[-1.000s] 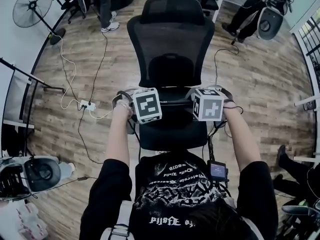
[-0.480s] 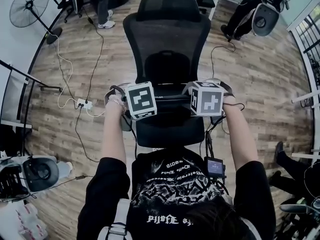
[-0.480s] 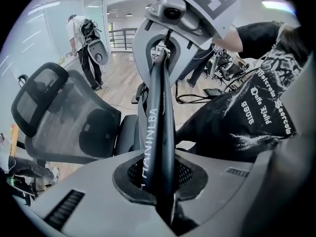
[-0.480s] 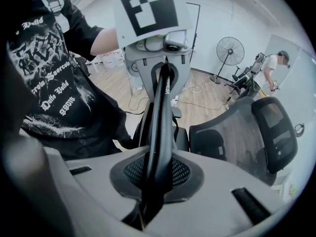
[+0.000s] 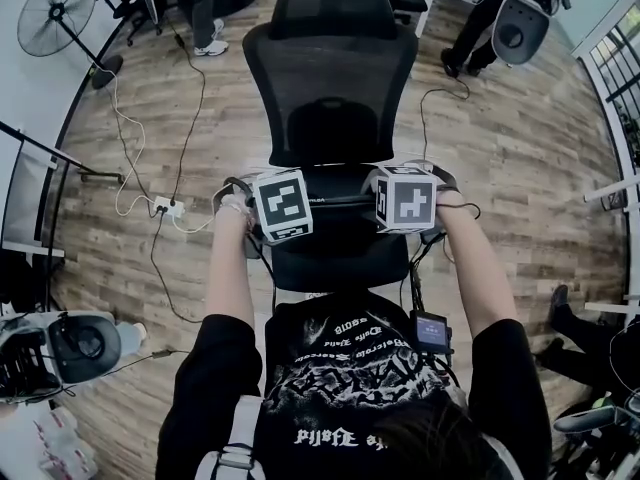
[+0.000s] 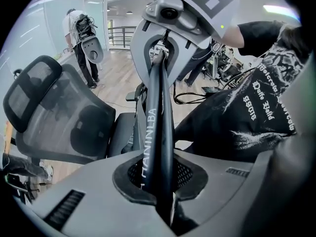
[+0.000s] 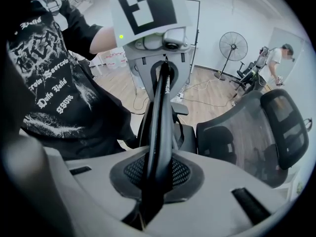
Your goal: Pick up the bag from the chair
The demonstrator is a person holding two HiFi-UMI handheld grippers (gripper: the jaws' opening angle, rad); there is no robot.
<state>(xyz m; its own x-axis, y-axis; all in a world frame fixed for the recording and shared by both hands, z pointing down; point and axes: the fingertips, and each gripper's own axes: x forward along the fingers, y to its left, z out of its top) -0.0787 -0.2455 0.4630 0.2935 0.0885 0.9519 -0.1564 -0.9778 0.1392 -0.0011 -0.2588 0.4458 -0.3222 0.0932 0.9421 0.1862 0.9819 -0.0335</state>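
A thin black bag with white lettering hangs edge-on above the seat of a black mesh office chair. My left gripper is shut on the bag's left end, and my right gripper is shut on its right end. In the left gripper view the bag runs from my shut left gripper up to the other gripper's cube. The right gripper view mirrors this: the bag leaves my shut right gripper toward the left gripper's cube.
A standing fan and a power strip with trailing cables are on the wooden floor at left. People stand at the back left and back right. Grey equipment sits at lower left, a railing at right.
Both grippers keep their hold on the bag. The right gripper has edged slightly left toward the left one, and the chair sits a little higher in the head view.
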